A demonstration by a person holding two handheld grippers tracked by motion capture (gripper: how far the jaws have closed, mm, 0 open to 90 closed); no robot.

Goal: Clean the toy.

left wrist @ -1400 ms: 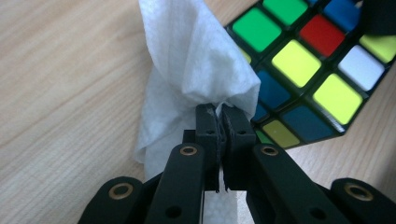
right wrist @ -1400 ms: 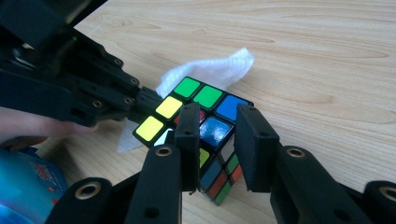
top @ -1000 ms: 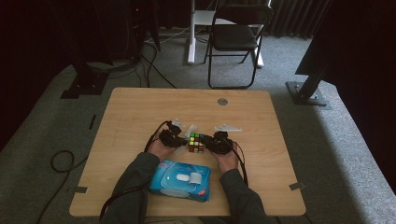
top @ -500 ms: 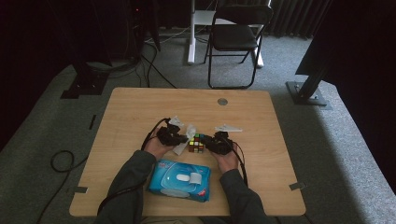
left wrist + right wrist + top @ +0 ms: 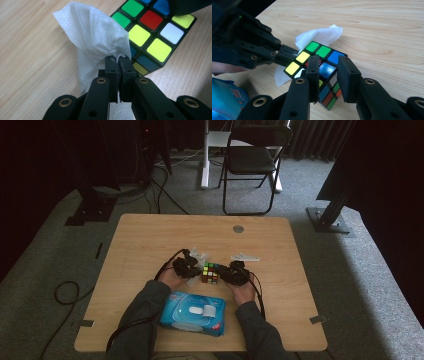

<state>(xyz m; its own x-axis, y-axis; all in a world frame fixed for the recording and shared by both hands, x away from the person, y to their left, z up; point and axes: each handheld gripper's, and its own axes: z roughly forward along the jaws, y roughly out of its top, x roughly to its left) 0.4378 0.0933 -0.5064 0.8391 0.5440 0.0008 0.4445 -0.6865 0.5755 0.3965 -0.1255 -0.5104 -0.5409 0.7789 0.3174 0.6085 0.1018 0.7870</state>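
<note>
A scrambled Rubik's cube rests on the wooden table between the two hands. My right gripper is shut on a corner of the cube, with a jaw on each side of it. My left gripper is shut on a crumpled white wipe, which lies against the side of the cube. In the high view the left gripper is just left of the cube and the right gripper just right of it. The wipe sticks up behind the left gripper.
A blue pack of wipes lies near the table's front edge, between the person's forearms. A round grommet sits near the far edge. A folding chair stands on the floor beyond the table.
The left gripper and its wipe have shifted slightly beside the cube. The right gripper and the cube have stayed where they were.
</note>
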